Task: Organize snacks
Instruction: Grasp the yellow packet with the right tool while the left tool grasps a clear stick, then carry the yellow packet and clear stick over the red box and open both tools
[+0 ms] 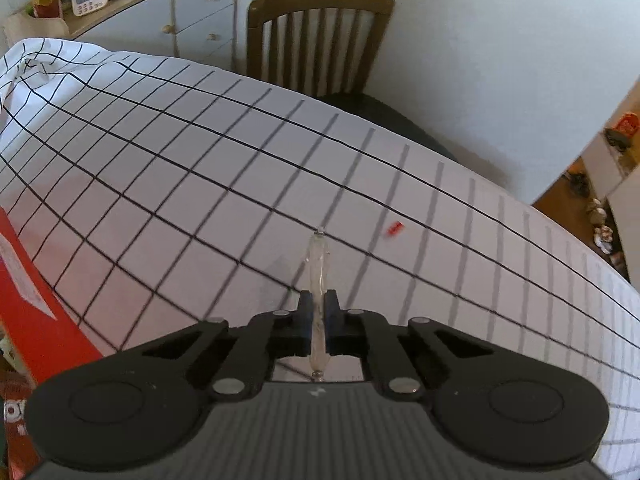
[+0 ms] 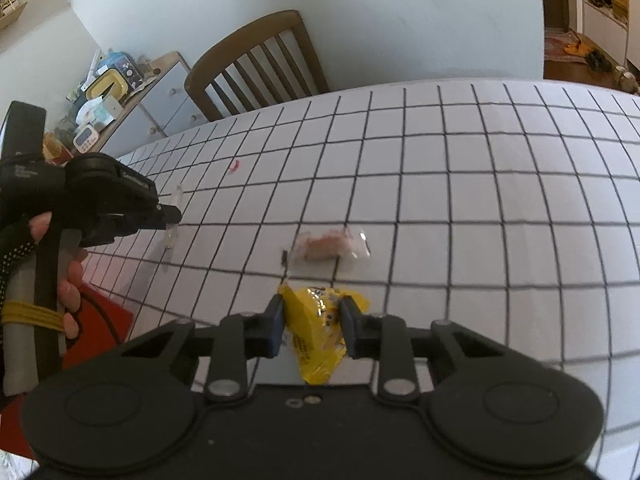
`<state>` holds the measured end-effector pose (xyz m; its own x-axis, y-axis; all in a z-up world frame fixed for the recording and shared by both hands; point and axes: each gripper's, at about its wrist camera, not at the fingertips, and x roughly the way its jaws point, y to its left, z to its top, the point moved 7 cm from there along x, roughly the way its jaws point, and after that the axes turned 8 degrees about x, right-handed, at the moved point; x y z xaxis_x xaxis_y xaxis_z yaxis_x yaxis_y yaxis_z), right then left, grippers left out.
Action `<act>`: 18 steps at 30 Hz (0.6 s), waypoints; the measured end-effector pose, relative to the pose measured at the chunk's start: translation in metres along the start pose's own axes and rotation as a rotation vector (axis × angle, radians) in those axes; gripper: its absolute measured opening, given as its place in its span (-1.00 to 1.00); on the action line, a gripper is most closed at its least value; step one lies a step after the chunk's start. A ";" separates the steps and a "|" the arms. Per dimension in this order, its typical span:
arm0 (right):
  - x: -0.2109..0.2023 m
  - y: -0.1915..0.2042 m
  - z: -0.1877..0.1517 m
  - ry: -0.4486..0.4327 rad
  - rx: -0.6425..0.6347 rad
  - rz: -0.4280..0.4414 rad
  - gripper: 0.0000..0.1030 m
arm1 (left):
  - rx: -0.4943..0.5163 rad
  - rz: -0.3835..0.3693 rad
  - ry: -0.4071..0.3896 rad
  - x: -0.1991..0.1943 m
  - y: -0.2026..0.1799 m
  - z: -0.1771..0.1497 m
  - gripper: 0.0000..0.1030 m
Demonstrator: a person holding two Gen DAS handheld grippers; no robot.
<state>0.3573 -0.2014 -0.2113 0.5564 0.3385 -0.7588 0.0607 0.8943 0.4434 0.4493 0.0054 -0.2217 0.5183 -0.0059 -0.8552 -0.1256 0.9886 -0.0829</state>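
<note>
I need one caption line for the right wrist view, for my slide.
Right gripper shut on a yellow snack packet above the checked tablecloth, a clear-wrapped snack lying just beyond.

Left claw (image 1: 319, 316) and right claw (image 2: 312, 320) both clamped, angled downward.

On the tablecloth (image 2: 480, 200), a clear-wrapped snack (image 2: 330, 245) lies just beyond the packet (image 2: 318, 332); a chair (image 2: 256, 68) stands behind.
</note>
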 end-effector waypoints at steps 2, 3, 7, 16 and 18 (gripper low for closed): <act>-0.009 -0.003 -0.005 0.000 0.014 0.002 -0.47 | 0.002 -0.033 -0.001 -0.010 -0.004 -0.005 -0.90; -0.013 -0.005 -0.007 -0.001 0.021 0.004 -0.47 | 0.004 -0.051 -0.005 -0.016 -0.008 -0.008 -0.90; -0.036 -0.006 -0.014 -0.023 0.037 0.020 -0.48 | 0.004 -0.112 -0.005 -0.037 -0.018 -0.020 -0.90; -0.088 0.003 -0.026 -0.052 0.012 0.062 -0.47 | 0.039 -0.186 -0.025 -0.107 -0.031 -0.063 -0.90; -0.097 0.008 -0.029 -0.049 -0.004 0.065 -0.47 | 0.045 -0.189 -0.030 -0.125 -0.028 -0.074 -0.90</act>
<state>0.2794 -0.2185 -0.1478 0.5993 0.3813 -0.7039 0.0198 0.8719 0.4892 0.3253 -0.0329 -0.1504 0.5545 -0.1884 -0.8106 0.0144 0.9760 -0.2171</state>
